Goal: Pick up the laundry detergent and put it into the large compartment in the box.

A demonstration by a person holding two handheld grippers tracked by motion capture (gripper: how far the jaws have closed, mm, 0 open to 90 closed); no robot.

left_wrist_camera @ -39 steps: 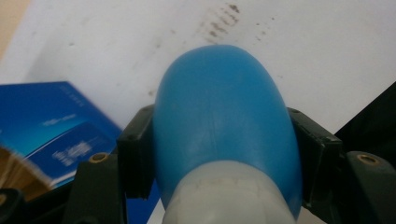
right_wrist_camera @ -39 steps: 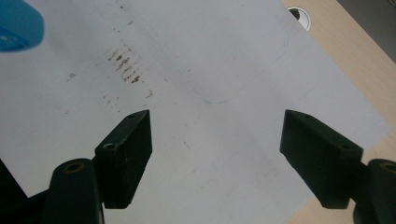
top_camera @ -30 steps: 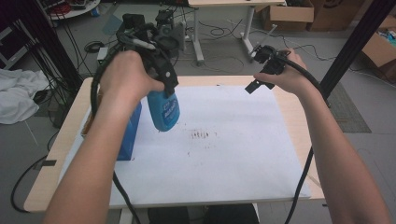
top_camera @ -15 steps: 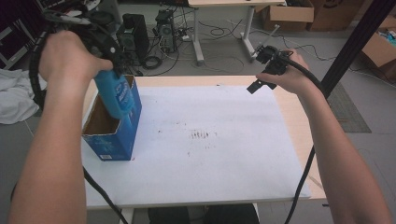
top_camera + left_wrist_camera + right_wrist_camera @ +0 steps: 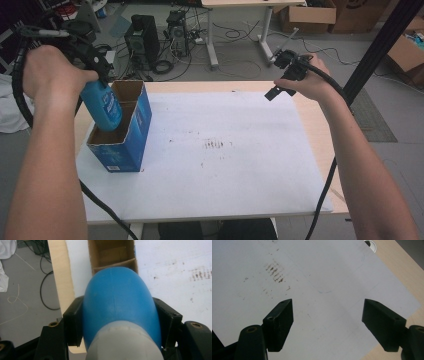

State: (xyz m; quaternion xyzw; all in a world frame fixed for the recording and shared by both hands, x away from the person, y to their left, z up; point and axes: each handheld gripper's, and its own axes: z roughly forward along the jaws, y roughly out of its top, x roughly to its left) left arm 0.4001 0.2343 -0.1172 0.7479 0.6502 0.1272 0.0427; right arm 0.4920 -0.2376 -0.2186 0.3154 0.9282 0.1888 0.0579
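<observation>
My left gripper (image 5: 95, 75) is shut on the upper part of a blue plastic bottle (image 5: 103, 106), which hangs tilted. The bottle's bottom is at the open top of a blue cardboard box (image 5: 131, 145) with a divider, at the table's left edge. In the left gripper view both pads press the bottle (image 5: 117, 300) from the sides, left gripper (image 5: 120, 320), and the box (image 5: 112, 252) lies beyond it. My right gripper (image 5: 275, 74) hovers open over the far right corner of the white sheet (image 5: 240, 170), with nothing between its jaws, right gripper (image 5: 328, 315).
Dark stains (image 5: 215, 145) mark the middle of the sheet. The wooden table edge (image 5: 320, 135) runs along the right. Computer towers (image 5: 145, 37) and cables stand on the floor behind, a black post (image 5: 380, 45) rises at the right, and white cloth (image 5: 7, 110) lies left.
My left hand has carried the bottle leftward from above the sheet to over the box. The right hand has kept still.
</observation>
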